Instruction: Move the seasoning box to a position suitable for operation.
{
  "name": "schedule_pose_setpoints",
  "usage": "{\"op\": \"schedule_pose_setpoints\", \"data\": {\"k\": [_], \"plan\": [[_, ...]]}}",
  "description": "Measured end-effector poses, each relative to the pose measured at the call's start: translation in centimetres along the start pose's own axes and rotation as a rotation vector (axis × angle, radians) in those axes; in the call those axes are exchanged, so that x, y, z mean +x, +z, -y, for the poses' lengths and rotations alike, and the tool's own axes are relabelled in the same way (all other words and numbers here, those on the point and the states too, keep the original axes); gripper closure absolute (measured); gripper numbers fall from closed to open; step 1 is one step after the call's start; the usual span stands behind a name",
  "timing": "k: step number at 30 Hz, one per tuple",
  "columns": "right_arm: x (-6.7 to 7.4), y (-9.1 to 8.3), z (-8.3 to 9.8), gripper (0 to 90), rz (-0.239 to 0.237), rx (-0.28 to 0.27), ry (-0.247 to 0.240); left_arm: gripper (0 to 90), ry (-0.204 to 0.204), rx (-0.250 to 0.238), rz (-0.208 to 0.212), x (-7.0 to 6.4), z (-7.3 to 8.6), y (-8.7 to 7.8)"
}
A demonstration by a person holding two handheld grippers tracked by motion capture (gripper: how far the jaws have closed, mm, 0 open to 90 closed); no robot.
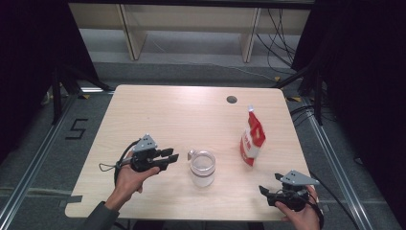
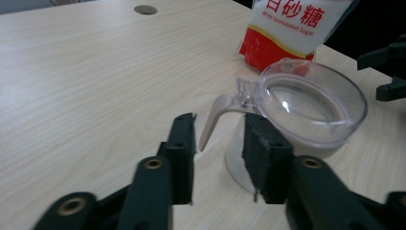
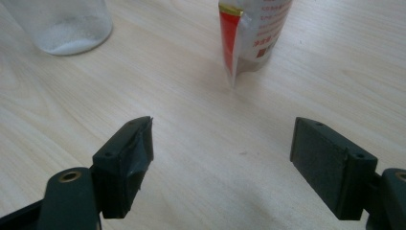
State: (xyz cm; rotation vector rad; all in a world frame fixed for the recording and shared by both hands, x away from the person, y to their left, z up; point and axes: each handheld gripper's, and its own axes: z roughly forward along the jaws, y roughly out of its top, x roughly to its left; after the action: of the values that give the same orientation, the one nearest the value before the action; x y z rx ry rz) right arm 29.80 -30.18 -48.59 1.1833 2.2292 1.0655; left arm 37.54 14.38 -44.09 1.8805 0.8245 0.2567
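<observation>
1. The clear jar (image 1: 202, 167) is found in the table's (image 1: 158, 115) middle, lid shut, with the sugar bag (image 1: 252, 139) near it.
2. The left gripper (image 1: 168, 158) is narrowed, nothing pressed; its pads should be guided onto the lid tab (image 2: 216, 117).
3. The right gripper (image 1: 269, 183) is held wide and empty, ready for steadying the jar.

On the table (image 1: 158, 108), the jar (image 1: 202, 168) stands just below centre. The sugar bag (image 1: 252, 139) stands upright at the jar's two o'clock, near but apart. The cable hole (image 1: 231, 99) lies at the bag's eleven o'clock, towards the far edge. The left gripper (image 1: 168, 157) sits at the jar's nine o'clock, just beside it; the right gripper (image 1: 269, 183) sits at its four o'clock, by the near edge, well apart.
</observation>
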Motion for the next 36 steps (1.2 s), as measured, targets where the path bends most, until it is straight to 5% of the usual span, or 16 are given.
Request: {"op": "schedule_pose_setpoints", "data": {"k": [4,6,8,19,36], "plan": [[-0.1,0.0,0.0,23.6,-0.002,0.006,-0.022,83.3,0.018,0.001,0.000,-0.2,-1.2,0.7],[0.1,0.0,0.0,23.6,-0.005,0.013,0.005,86.9,0.024,0.002,0.010,-0.2,-1.7,1.1],[-0.1,0.0,-0.1,23.7,0.010,-0.003,-0.042,89.0,0.035,0.007,0.007,-0.4,-2.1,1.5],[-0.1,0.0,-0.1,24.0,-0.004,0.001,-0.038,89.4,0.066,0.021,0.036,-0.7,-3.7,3.8],[0.0,0.2,0.0,24.0,-0.023,0.009,-0.028,89.3,0.047,0.080,0.055,-0.7,-3.8,6.7]]}}
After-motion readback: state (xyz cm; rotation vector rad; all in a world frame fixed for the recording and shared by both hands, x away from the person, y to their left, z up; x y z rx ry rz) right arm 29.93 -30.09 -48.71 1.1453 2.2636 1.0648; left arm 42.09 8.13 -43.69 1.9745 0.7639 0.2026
